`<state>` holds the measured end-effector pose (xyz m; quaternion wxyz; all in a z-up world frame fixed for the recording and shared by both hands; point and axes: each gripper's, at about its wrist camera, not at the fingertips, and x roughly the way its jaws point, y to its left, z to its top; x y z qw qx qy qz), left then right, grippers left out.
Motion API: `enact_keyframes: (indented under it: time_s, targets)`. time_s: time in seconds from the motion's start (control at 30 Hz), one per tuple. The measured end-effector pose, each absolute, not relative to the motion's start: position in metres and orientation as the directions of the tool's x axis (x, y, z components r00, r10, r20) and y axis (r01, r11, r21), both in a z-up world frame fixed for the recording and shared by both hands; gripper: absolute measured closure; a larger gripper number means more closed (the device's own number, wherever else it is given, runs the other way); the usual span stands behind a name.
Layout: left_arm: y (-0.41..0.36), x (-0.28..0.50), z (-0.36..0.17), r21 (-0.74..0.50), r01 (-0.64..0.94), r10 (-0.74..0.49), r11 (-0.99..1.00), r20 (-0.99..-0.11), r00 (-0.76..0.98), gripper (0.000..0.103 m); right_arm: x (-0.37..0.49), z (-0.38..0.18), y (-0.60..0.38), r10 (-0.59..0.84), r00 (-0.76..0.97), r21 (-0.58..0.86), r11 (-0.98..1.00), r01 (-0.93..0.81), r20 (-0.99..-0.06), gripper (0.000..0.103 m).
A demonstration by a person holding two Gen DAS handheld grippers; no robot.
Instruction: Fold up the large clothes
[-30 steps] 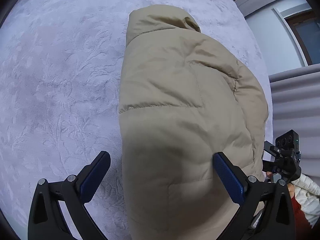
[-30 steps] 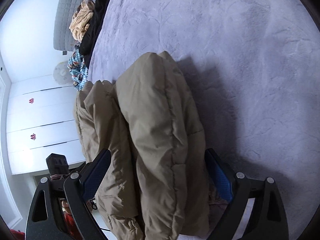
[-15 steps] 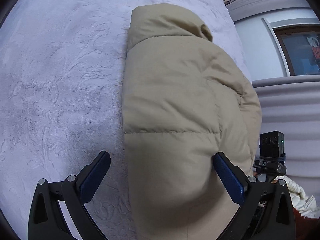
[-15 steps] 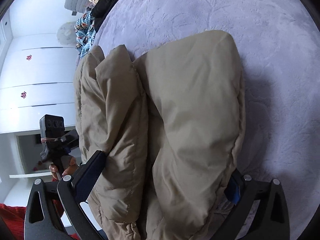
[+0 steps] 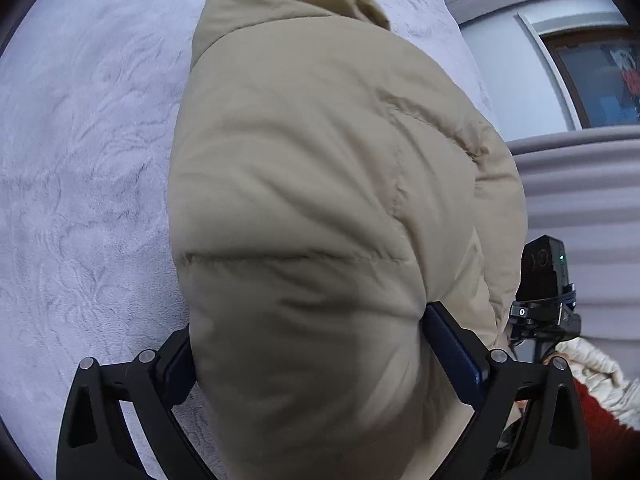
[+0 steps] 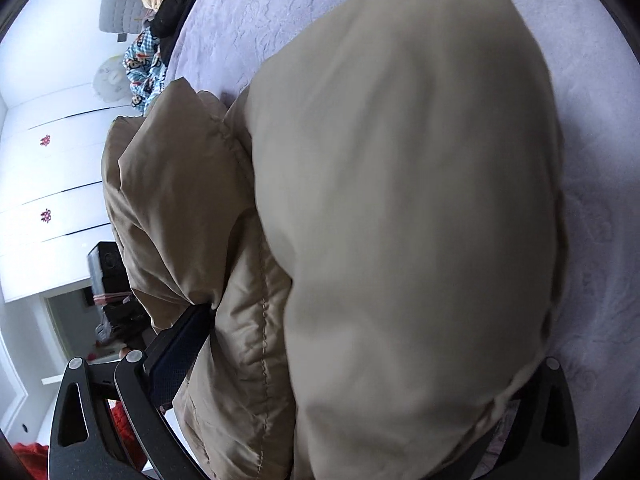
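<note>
Centrally, a folded beige puffer jacket (image 5: 320, 200) is laid on a bed covered by a lilac embossed plush blanket (image 5: 88, 152). The left gripper (image 5: 312, 364) is set wide around the jacket's near end; its jaws have just been closing slightly, with the padding bulging between them and against the blue pads (image 5: 452, 356). The right gripper (image 6: 360, 360) is spread fully, astride another thick fold; firm clamping cannot be confirmed. Beyond the jacket, other clothes (image 6: 160, 12) are piled at the blanket's far edge. White cabinet doors (image 6: 48, 184) are located beside the bed.
</note>
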<state>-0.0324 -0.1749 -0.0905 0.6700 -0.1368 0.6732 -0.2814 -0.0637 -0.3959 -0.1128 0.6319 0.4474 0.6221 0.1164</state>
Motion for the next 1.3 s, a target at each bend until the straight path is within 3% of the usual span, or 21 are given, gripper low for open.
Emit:
enact_keyframes:
  time_s: [0.07, 0.13, 0.2, 0.33, 0.87, 1.3]
  targets:
    - [-0.183, -0.036, -0.081, -0.53, 0.221, -0.535, 0.819, -0.844, -0.04, 0.011, -0.066, -0.11, -0.397, 0.694, 0.201, 0.703, 0.58, 0.413, -0.691, 0.004]
    - [-0.19, -0.038, -0.072, -0.505, 0.238, -0.516, 0.829, -0.856, -0.02, 0.017, -0.067, -0.105, -0.395, 0.691, 0.202, 0.7, 0.581, 0.415, -0.694, 0.015]
    - [-0.193, -0.041, -0.064, -0.487, 0.254, -0.504, 0.835, -0.864, -0.001, 0.02, -0.067, -0.101, -0.395, 0.695, 0.217, 0.708, 0.569, 0.418, -0.686, 0.032]
    - [-0.21, -0.05, -0.046, -0.443, 0.293, -0.476, 0.847, -0.878, 0.047, 0.022, -0.07, -0.089, -0.395, 0.692, 0.248, 0.724, 0.571, 0.387, -0.678, 0.047]
    - [-0.163, -0.049, -0.004, -0.42, 0.304, -0.48, 0.855, -0.864, 0.155, 0.022, -0.081, -0.075, -0.38, 0.717, 0.313, 0.78, 0.544, 0.31, -0.624, 0.049]
    - [0.019, 0.015, -0.011, -0.452, 0.333, -0.53, 0.828, -0.825, 0.197, 0.022, -0.051, -0.068, -0.261, 0.678, 0.345, 0.76, 0.585, 0.283, -0.649, 0.049]
